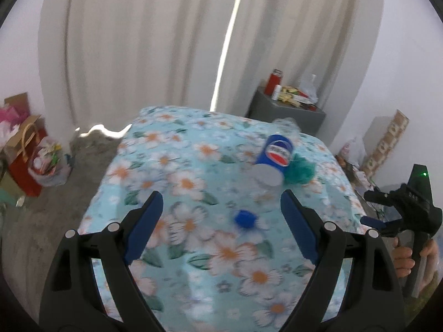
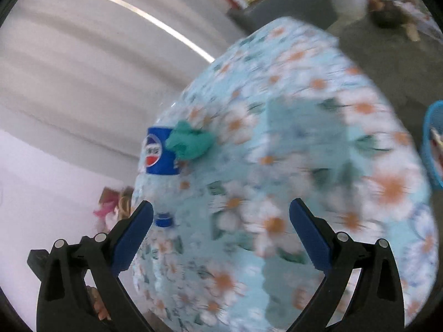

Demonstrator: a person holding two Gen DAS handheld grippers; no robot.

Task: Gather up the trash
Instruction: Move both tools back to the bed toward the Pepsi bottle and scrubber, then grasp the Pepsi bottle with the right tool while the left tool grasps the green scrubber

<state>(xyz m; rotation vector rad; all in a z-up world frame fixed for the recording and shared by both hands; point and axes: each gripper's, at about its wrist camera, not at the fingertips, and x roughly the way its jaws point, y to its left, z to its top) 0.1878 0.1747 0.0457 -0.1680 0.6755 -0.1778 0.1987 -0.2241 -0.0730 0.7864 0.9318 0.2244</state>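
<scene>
A clear plastic Pepsi bottle (image 1: pixel 274 152) with a blue label lies on its side on the flower-patterned tablecloth (image 1: pixel 180 166). Its blue cap (image 1: pixel 245 218) points toward me. A crumpled green scrap (image 1: pixel 300 170) rests against the bottle's right side. My left gripper (image 1: pixel 221 204) hovers open over the cloth, the cap just beyond and between its fingers, nothing held. In the blurred right wrist view the bottle (image 2: pixel 157 152), its cap (image 2: pixel 163 220) and the green scrap (image 2: pixel 191 141) sit to the left. My right gripper (image 2: pixel 221 215) is open and empty above the cloth; it also shows at the right edge (image 1: pixel 373 221), held by a hand.
A grey side table (image 1: pixel 288 110) behind carries a red flask and clutter. Gift bags (image 1: pixel 25 160) stand on the floor at left. A blue basket (image 2: pixel 432 144) shows at the right edge beside the table. Pale curtains hang behind.
</scene>
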